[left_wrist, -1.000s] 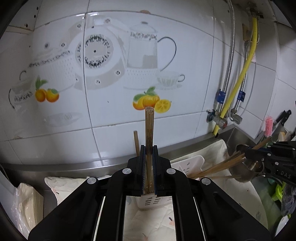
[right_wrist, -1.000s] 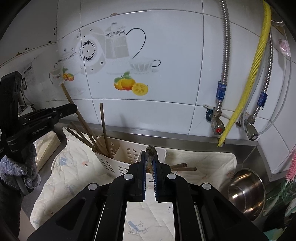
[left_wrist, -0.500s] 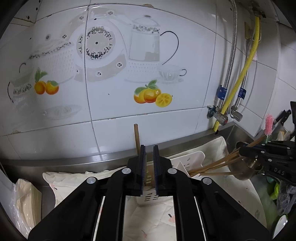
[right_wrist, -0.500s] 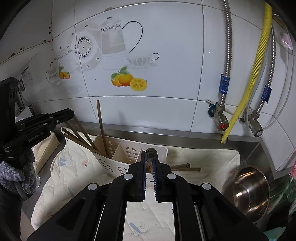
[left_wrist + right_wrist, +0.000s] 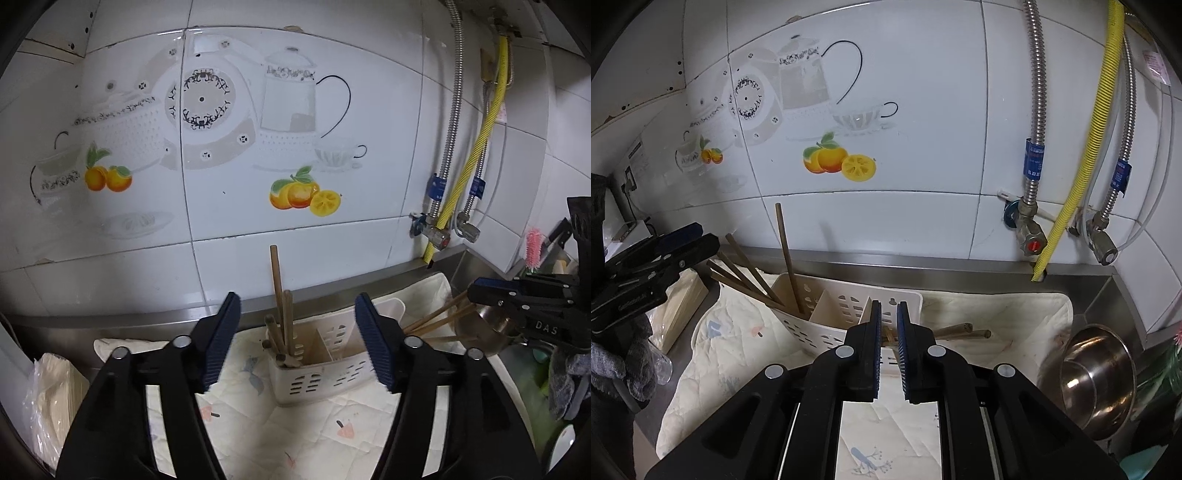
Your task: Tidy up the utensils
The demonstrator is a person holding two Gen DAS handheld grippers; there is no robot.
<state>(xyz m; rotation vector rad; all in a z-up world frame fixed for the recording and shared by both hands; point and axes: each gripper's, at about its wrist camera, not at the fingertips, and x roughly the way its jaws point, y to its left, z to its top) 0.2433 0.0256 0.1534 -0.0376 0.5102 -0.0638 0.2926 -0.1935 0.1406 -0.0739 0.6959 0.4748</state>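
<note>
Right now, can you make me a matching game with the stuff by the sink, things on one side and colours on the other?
Things:
1. hose
2. caddy
3. bowl
4. brush

Colours:
A. pink
B. shiny silver
C. yellow
D. cream white

Pairs: 1-C, 2-D, 3-B, 4-A

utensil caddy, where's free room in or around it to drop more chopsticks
Free: the caddy's middle compartment, and the bare quilted mat in front of it. Crowded: the end compartment packed with leaning chopsticks, and the far end, where loose chopsticks lie beside the steel bowl.
</note>
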